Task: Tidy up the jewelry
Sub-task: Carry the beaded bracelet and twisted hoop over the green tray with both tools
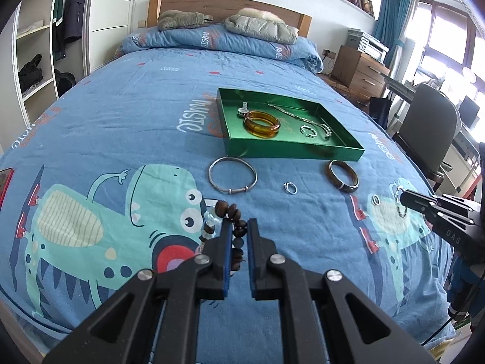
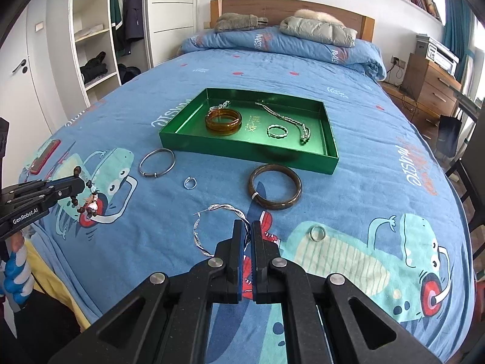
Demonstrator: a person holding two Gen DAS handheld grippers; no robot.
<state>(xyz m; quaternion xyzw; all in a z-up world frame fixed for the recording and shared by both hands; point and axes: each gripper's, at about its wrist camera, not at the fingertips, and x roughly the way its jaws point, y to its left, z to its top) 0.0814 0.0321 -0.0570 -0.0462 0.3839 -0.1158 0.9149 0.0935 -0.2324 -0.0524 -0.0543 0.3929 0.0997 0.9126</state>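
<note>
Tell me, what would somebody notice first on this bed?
Probably the shiny green tray in the middle of the blue dinosaur bedspread, with an amber bangle and a silver chain inside. Next, the two black tools up front: the left tool pinches a brown bead bracelet, and the right tool pinches a twisted silver hoop.
</note>
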